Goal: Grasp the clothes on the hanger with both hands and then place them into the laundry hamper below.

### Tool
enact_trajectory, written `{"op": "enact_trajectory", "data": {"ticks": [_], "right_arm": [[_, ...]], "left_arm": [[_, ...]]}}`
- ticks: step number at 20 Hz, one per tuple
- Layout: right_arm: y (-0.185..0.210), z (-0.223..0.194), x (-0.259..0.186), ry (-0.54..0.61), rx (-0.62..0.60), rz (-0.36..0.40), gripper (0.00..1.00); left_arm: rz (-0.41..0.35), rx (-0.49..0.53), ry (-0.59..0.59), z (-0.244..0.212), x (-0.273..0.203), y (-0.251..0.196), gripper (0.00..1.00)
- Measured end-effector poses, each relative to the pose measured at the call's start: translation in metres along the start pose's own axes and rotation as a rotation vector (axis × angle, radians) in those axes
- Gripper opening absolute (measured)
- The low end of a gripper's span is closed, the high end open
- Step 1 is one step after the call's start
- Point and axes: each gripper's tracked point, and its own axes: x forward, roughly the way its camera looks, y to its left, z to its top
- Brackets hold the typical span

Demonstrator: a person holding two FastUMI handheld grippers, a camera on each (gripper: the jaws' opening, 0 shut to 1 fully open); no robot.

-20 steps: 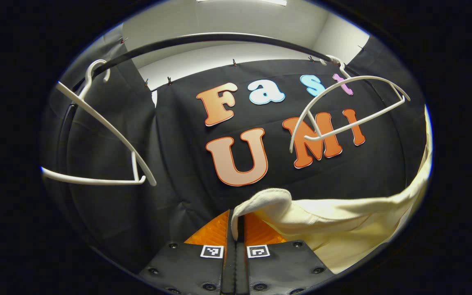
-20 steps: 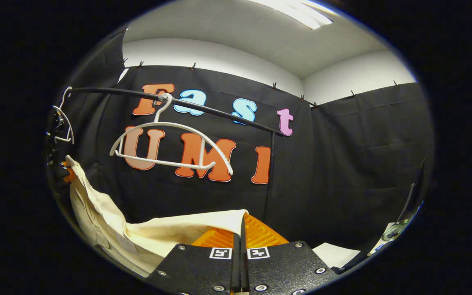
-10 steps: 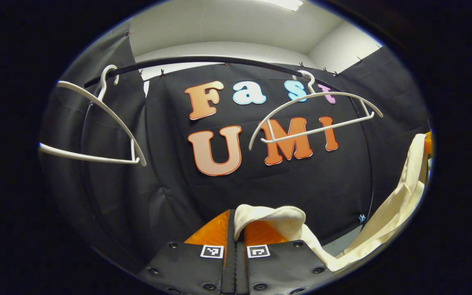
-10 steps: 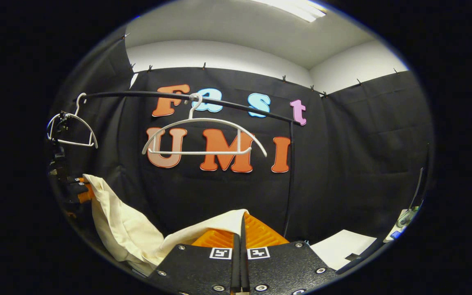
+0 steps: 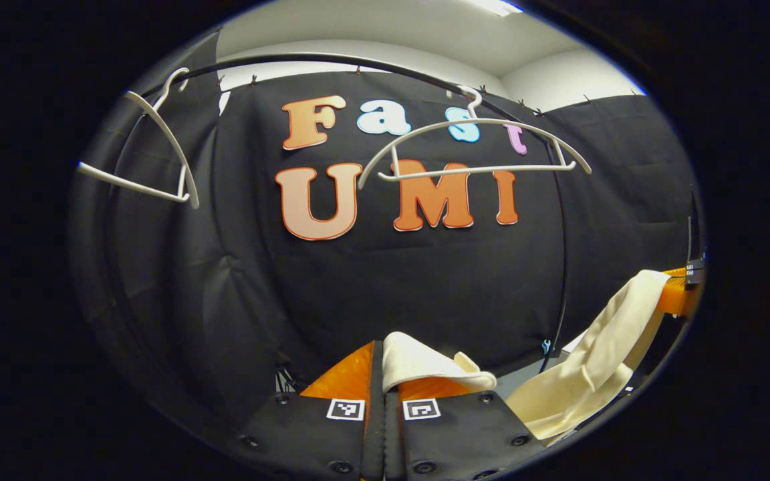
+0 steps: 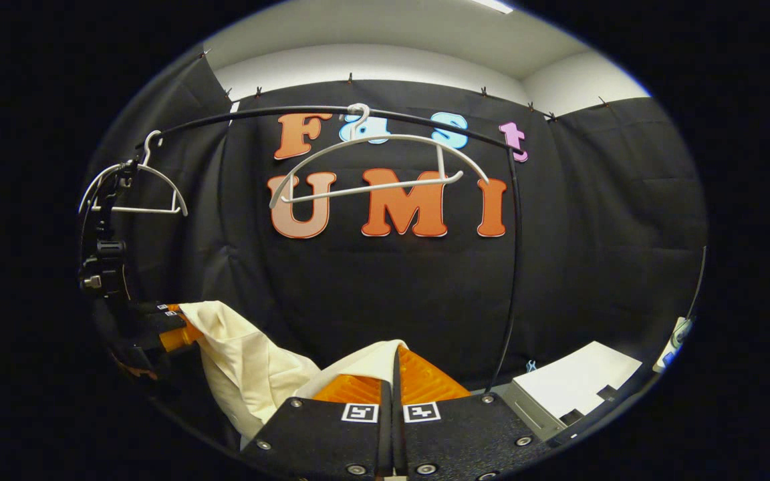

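The cream garment (image 5: 592, 361) hangs as a slack span between the two tools, off its white hanger (image 5: 478, 150), which remains bare on the black rail (image 6: 278, 115) above; a two-point hold keeps the cloth spread for lowering. The left hand-held gripper (image 5: 385, 367) is closed, its fingers pinching one folded edge of the garment. The right hand-held gripper (image 6: 395, 374) is likewise closed on the other edge, with the cloth draping away toward the left gripper at the frame's side. Both tools sit well below the rail, pointing roughly level at the booth wall. A second empty hanger (image 5: 151, 153) hangs farther along. The hamper's position cannot be told.
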Motion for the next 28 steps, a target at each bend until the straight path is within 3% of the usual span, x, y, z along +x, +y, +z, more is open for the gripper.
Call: {"op": "enact_trajectory", "data": {"ticks": [5,12,16,21,28], "right_arm": [[0.005,-0.040,0.014,0.081,0.012,0.016,0.00],[0.003,-0.099,0.022,0.212,0.038,0.025,0.00],[0.002,-0.122,0.025,0.274,0.064,0.025,0.00],[0.003,-0.144,0.031,0.332,0.099,0.022,0.00],[-0.007,-0.175,0.038,0.400,0.139,-0.012,0.05]], "left_arm": [[-0.090,0.034,0.057,-0.035,0.003,-0.036,0.07],[-0.168,-0.065,0.209,-0.091,0.005,-0.068,0.07],[-0.183,-0.044,0.266,-0.114,0.006,-0.074,0.07],[-0.200,-0.093,0.344,-0.139,0.009,-0.081,0.07],[-0.170,-0.083,0.430,-0.162,0.017,-0.074,0.07]]}}
